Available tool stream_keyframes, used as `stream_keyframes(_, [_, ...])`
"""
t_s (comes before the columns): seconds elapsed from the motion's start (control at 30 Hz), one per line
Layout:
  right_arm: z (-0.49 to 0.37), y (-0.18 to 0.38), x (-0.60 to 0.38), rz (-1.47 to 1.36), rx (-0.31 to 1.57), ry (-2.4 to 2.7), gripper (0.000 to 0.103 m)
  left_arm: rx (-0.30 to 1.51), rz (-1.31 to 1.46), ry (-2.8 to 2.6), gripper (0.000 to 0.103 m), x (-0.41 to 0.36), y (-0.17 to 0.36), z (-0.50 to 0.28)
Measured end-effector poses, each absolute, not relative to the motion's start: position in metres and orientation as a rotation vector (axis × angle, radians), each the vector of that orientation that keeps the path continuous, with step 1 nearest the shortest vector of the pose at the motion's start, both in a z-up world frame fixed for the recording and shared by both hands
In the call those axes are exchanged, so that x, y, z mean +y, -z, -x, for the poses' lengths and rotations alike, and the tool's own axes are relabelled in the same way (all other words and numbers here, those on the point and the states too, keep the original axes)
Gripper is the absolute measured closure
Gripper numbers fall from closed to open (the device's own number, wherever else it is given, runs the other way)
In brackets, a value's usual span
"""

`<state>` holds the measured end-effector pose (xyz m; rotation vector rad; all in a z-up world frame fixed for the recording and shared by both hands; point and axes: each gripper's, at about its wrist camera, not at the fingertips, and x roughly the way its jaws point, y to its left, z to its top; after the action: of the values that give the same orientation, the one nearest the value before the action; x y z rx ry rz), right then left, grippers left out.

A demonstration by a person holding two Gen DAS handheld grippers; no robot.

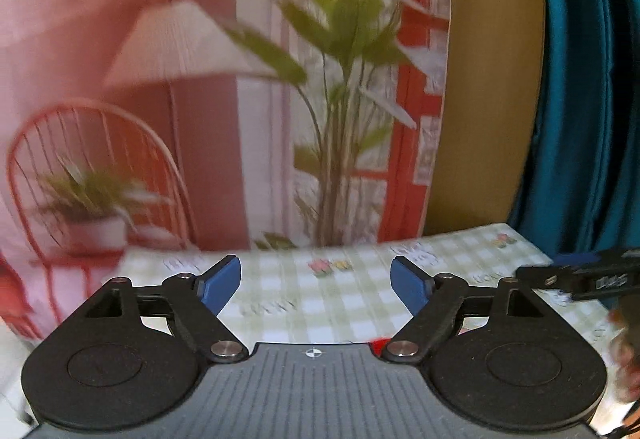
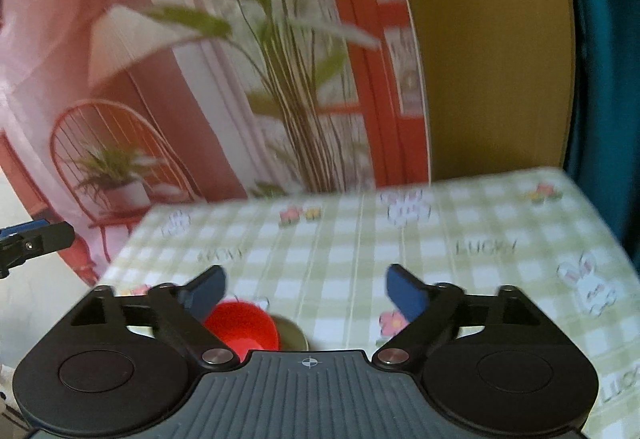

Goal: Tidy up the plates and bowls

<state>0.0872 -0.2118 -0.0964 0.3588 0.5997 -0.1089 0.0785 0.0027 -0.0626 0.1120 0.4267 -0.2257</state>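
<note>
Between the two blue pads of the left gripper [image 1: 316, 285], in the left wrist view, there is only the green-checked tablecloth [image 1: 332, 303]; the jaws stand wide apart with nothing in them, which reads as a hand that has no hold on any dish just now. A small patch of red [image 1: 379, 344] shows just behind the right pad, against the gripper's body, too little of it visible to say for sure that it is the bowl. Beyond the right pad, out at the cloth's edge, the other gripper [image 1: 580, 277] pokes in, well apart from these fingers. Past the fingertips hangs a printed backdrop [image 1: 180, 79] of a lamp, chair and plants. In the right wrist view the right gripper [image 2: 306, 289] is likewise spread wide and empty. The red bowl [image 2: 242, 325] sits low beside the left pad, partly hidden by it, not between the fingers and apparently not touched by them. It seems to rest on or just beside a dull metallic dish [image 2: 291, 333] nearer the gap's middle, which suggests stacking. Nothing else lies ahead of the fingers.
</note>
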Motion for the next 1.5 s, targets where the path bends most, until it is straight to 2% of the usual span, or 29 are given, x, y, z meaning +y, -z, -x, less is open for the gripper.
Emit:
stream_keyframes(0.1, [-0.075, 0.073, -0.210, -0.328, 0.535, 0.120, 0.001, 0.357, -0.172, 0.159, 0.015, -0.004, 0.049, -0.063])
stream_keyframes(0.17, [-0.068, 0.059, -0.208, -0.316, 0.503, 0.125, 0.000, 0.326, -0.172, 0.148, 0.011, -0.003, 0.039, -0.054])
stream_keyframes(0.7, [-0.011, -0.033, -0.179, -0.269, 0.371, 0.176, 0.000, 0.237, -0.046, 0.132, 0.011, 0.016, -0.034, 0.009])
stream_keyframes(1.5, [0.007, -0.059, -0.157, -0.211, 0.326, 0.170, 0.000, 0.219, -0.043, 0.119, 0.011, 0.019, -0.039, 0.029])
